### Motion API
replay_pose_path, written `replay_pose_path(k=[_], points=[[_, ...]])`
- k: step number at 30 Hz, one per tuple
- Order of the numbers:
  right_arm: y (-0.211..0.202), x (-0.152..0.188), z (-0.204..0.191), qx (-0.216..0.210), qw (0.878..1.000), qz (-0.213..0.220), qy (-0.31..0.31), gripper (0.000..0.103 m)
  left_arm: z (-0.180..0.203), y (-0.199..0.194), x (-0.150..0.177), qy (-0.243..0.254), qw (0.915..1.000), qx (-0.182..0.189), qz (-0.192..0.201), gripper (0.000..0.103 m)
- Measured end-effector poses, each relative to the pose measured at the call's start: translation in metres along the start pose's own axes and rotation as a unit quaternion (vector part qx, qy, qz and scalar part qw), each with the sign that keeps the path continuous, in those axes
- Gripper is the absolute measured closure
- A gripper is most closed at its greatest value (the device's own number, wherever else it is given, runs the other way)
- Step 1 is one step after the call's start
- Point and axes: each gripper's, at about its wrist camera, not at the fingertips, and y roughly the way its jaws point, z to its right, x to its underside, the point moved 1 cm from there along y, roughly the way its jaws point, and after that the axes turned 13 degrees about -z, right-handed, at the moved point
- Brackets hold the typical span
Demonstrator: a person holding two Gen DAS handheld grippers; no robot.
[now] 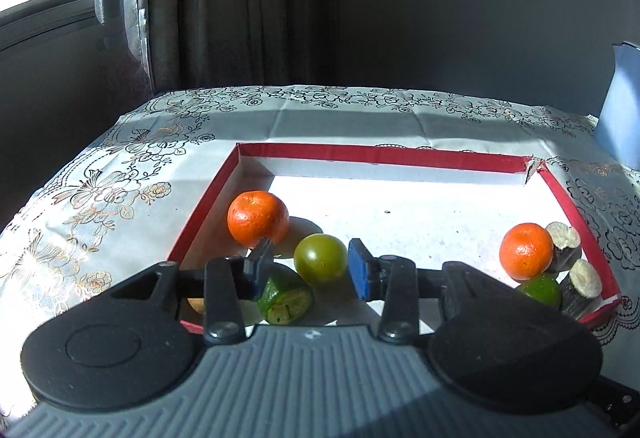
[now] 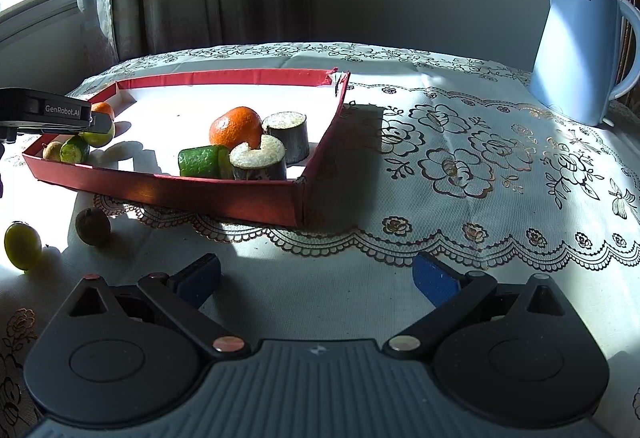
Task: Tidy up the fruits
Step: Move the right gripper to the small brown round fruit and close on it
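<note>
A red-walled tray [image 1: 360, 152] [image 2: 224, 194] lies on the table. My left gripper [image 1: 310, 264] is open over its near-left part, its jaws on either side of a round green fruit [image 1: 321, 258] that rests on the tray floor. An orange [image 1: 258, 217] and a cut green piece [image 1: 286, 296] lie beside it. At the tray's right end lie a second orange [image 1: 526, 250] [image 2: 236, 128], a green piece [image 2: 199, 161] and two dark cylindrical cut pieces [image 2: 260, 158]. My right gripper [image 2: 316, 278] is open and empty above the tablecloth, in front of the tray.
A brown round fruit [image 2: 93, 226] and a yellow-green fruit [image 2: 22, 245] lie on the cloth outside the tray's near wall. A pale blue kettle [image 2: 580, 50] stands at the back right. Curtains and a window are behind the table. The left gripper's body [image 2: 44, 112] overhangs the tray's left end.
</note>
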Motion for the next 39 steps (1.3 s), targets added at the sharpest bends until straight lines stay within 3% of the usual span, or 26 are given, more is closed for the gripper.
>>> replay_pose_path(k=[2, 6, 8, 13, 17, 22, 29, 34, 36, 37, 38, 39], points=[[0.000, 0.000, 0.000, 0.000, 1.000, 0.000, 0.001, 0.000, -0.003, -0.008, 0.003, -0.005, 0.9999, -0.007, 0.014, 0.013], [0.000, 0.000, 0.000, 0.000, 1.000, 0.000, 0.001, 0.000, -0.012, -0.033, 0.011, -0.007, 0.9992, -0.005, 0.040, 0.008], [0.000, 0.000, 0.000, 0.000, 1.000, 0.000, 0.001, 0.000, -0.021, -0.048, 0.019, -0.011, 0.9985, 0.001, 0.053, 0.001], [-0.001, 0.000, 0.001, -0.006, 1.000, 0.005, 0.004, 0.000, -0.058, -0.073, 0.051, -0.033, 0.9973, -0.001, 0.065, 0.000], [-0.012, 0.005, -0.001, -0.016, 0.999, 0.042, -0.002, 0.000, -0.090, -0.076, 0.073, -0.065, 0.9956, -0.025, 0.062, 0.000], [-0.022, 0.008, -0.032, -0.060, 0.996, 0.053, -0.027, 0.000, -0.119, -0.068, 0.089, -0.107, 0.9918, -0.045, 0.055, 0.000], [-0.030, 0.010, -0.104, 0.020, 0.984, 0.092, -0.151, 0.000, -0.129, -0.062, 0.096, -0.121, 0.9903, -0.045, 0.050, 0.000], [-0.026, -0.004, -0.102, -0.055, 0.990, 0.071, -0.106, 0.001, -0.133, -0.059, 0.096, -0.132, 0.9897, -0.034, 0.043, 0.000], [-0.022, -0.008, -0.104, -0.066, 0.991, 0.059, -0.100, 0.002, -0.135, -0.058, 0.096, -0.136, 0.9895, -0.030, 0.038, 0.000], [-0.020, -0.009, -0.106, -0.063, 0.991, 0.055, -0.103, 0.004, -0.135, -0.057, 0.096, -0.137, 0.9894, -0.029, 0.037, 0.000], [-0.018, -0.009, -0.109, -0.057, 0.991, 0.052, -0.106, 0.014, -0.135, -0.057, 0.096, -0.138, 0.9893, -0.028, 0.036, 0.000], [-0.015, -0.009, -0.110, -0.056, 0.992, 0.047, -0.107, 0.030, -0.135, -0.057, 0.096, -0.139, 0.9893, -0.027, 0.036, 0.000]])
